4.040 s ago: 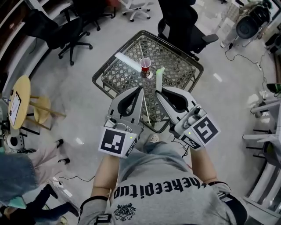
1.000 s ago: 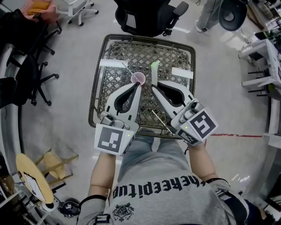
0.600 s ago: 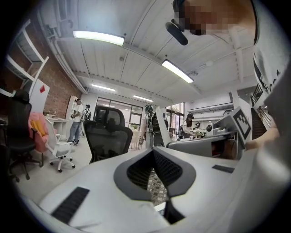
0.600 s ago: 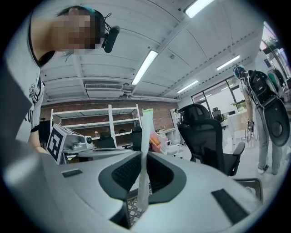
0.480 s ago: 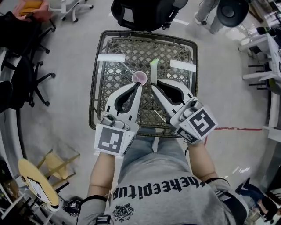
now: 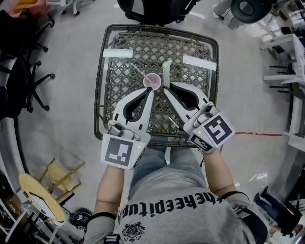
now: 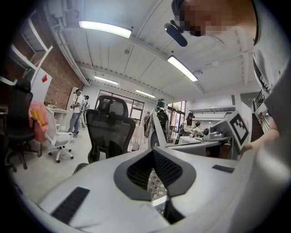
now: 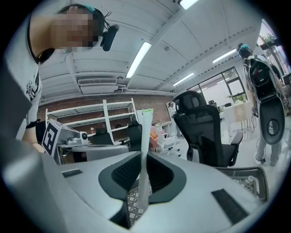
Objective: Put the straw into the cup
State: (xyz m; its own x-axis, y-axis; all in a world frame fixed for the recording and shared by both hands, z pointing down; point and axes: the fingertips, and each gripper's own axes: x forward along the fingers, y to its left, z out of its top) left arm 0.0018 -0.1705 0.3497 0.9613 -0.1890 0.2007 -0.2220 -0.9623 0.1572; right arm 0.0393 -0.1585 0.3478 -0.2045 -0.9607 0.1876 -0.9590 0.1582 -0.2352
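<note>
A small pink cup [image 6: 151, 81] stands on the woven mesh table [image 6: 101, 81]. My left gripper [image 6: 152, 90] hovers just short of the cup; in the left gripper view [image 7: 153, 151] its jaws are shut with nothing between them, and the cup is hidden there. My right gripper [image 6: 165, 89] is beside it, shut on a paper-wrapped straw [image 6: 166, 72] with a green tip. In the right gripper view the straw [image 8: 145, 136] stands upright between the jaws of the right gripper [image 8: 144, 159]. The straw's top sits just right of the cup in the head view.
Two white strips [image 6: 117, 53] [image 6: 199, 61] lie on the table's far half. A thin stick [image 6: 173, 125] lies near its front edge. A black office chair [image 6: 152, 7] stands behind the table, more chairs [image 6: 24, 71] at the left, a yellow stool [image 6: 38, 195] at the lower left.
Both grippers have sunk a little toward the table, side by side. The straw stays in the right gripper and the cup has not moved on the table.
</note>
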